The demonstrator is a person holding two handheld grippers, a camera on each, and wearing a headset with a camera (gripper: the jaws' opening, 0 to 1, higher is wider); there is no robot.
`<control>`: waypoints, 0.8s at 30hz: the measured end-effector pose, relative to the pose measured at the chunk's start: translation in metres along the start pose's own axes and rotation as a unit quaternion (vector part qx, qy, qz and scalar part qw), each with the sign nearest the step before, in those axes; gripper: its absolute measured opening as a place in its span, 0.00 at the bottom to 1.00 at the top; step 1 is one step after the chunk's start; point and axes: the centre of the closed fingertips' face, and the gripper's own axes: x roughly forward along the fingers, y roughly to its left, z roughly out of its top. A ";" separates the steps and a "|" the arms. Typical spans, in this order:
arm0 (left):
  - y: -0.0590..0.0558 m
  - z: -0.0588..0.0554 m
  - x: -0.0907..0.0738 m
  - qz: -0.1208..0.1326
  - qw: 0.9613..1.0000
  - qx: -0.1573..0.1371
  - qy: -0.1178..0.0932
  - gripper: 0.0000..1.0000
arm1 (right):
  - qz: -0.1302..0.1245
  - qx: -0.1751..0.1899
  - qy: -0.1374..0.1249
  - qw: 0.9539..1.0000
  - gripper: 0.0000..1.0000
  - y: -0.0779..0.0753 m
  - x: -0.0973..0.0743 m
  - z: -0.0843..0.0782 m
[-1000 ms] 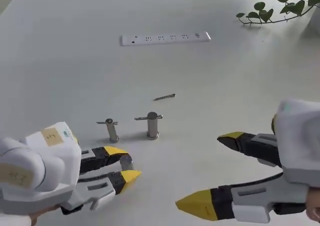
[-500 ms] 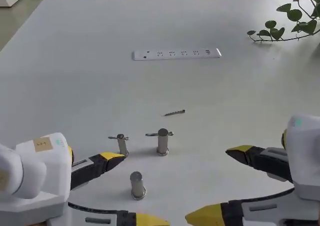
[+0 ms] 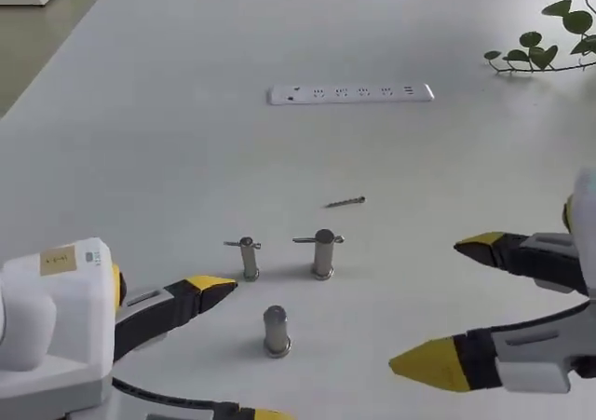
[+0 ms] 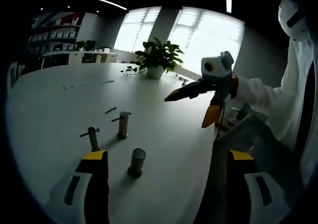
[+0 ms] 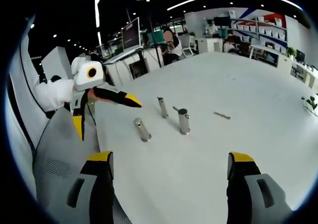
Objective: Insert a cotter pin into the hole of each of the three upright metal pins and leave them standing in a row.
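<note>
Three metal pins stand on the white table. A thin pin (image 3: 249, 258) and a thicker pin (image 3: 323, 253) each carry a cotter pin through the top. A third pin (image 3: 276, 331) stands nearer, with no cotter pin visible in it. A loose cotter pin (image 3: 345, 202) lies beyond them. My left gripper (image 3: 244, 349) is open, its jaws either side of the third pin (image 4: 135, 162) without touching it. My right gripper (image 3: 436, 304) hangs open to the right, holding nothing. In the right gripper view the third pin (image 5: 142, 129) stands nearest the left gripper (image 5: 107, 102).
A white power strip (image 3: 351, 94) lies further back on the table (image 3: 140, 141). Plant leaves (image 3: 549, 47) trail in at the far right corner. The table's near edge runs just behind the left gripper (image 4: 167, 157).
My left gripper has opened and let go of the third pin, which now stands alone in front of the other two. The head camera has tilted up.
</note>
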 end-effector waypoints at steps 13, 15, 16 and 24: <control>0.000 -0.018 -0.017 0.020 1.000 -0.002 0.019 0.99 | -0.025 -0.108 0.060 0.992 0.89 -0.067 -0.008 0.035; 0.001 -0.021 -0.019 0.026 0.999 0.000 0.025 0.99 | -0.020 -0.122 0.071 0.990 0.88 -0.075 -0.003 0.038; 0.001 -0.022 -0.020 0.026 0.999 0.000 0.026 0.99 | -0.019 -0.125 0.073 0.989 0.87 -0.076 -0.002 0.039; 0.009 -0.031 -0.031 0.048 0.998 -0.012 0.032 0.99 | 0.027 -0.161 0.145 0.976 0.82 -0.088 0.027 0.029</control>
